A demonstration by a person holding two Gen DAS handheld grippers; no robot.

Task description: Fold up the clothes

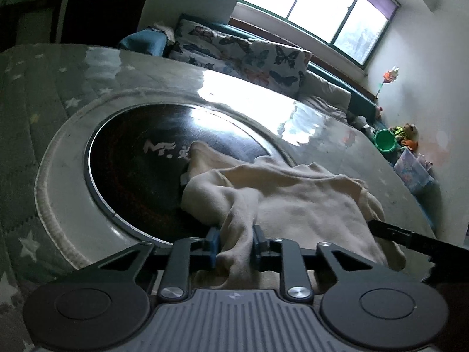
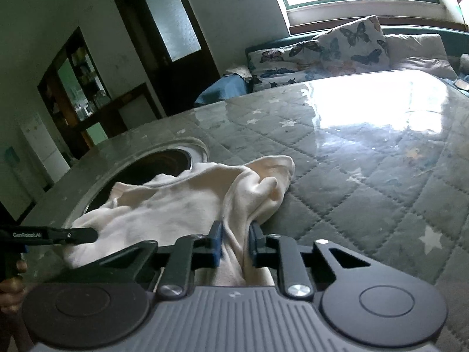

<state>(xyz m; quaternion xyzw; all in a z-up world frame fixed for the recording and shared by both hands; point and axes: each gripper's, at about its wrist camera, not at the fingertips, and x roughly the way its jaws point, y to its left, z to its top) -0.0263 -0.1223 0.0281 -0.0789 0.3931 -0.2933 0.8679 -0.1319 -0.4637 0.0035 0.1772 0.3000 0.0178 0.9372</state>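
A cream cloth garment (image 1: 293, 196) lies crumpled on a table with a glossy quilted star cover (image 1: 337, 146), partly over a dark round inset plate (image 1: 140, 158). My left gripper (image 1: 235, 236) is shut on a bunched fold at the garment's near edge, cloth pinched between its blue pads. In the right wrist view the same garment (image 2: 164, 205) spreads leftward, and my right gripper (image 2: 235, 234) is shut on another bunched fold of it. Each gripper's dark finger shows at the edge of the other view: the right gripper (image 1: 410, 236) and the left gripper (image 2: 58, 234).
A sofa with butterfly cushions (image 1: 243, 52) runs behind the table under a bright window (image 1: 316, 3). Toys and a green bucket (image 1: 387, 140) sit at the right wall. A dark door (image 2: 173, 35) and a shelf unit (image 2: 79, 79) stand at the left. A hand (image 2: 11, 290) shows at the lower left.
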